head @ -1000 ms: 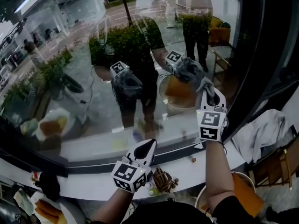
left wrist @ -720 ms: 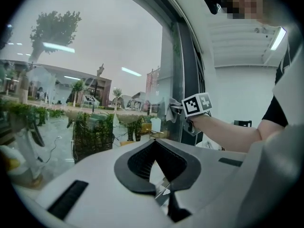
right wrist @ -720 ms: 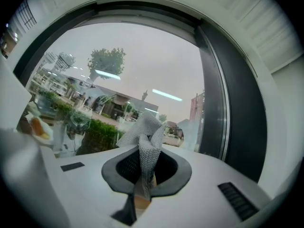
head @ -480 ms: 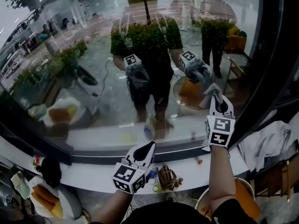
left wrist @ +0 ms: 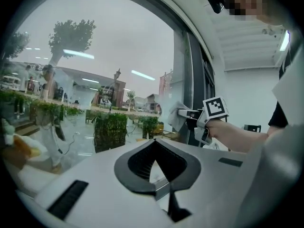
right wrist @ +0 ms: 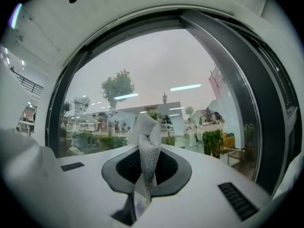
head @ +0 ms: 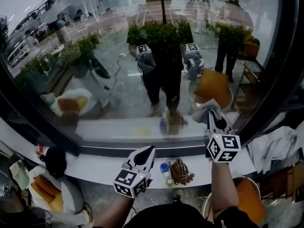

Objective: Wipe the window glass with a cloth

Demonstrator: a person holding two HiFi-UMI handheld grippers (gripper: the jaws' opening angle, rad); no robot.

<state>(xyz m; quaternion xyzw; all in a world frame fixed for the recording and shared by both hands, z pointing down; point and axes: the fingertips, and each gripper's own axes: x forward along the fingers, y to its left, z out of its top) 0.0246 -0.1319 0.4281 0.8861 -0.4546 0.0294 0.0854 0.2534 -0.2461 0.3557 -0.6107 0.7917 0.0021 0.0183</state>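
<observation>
My right tool [head: 212,114] was clamped on the grey cloth [head: 203,109]. The cloth stood up between its jaws at the lower right part of the window glass [head: 118,80], near the dark frame [head: 278,56]. My left tool [head: 149,151] had its jaws together and empty, low over the white sill [head: 92,164].

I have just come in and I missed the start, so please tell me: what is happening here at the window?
A person stands at a window with a gripper in each hand. The right gripper is shut on a cloth and holds it up at the lower right part of the glass. Whether the cloth touches the glass cannot be told. The left gripper is shut, holds nothing, and hangs low by the sill.
</observation>
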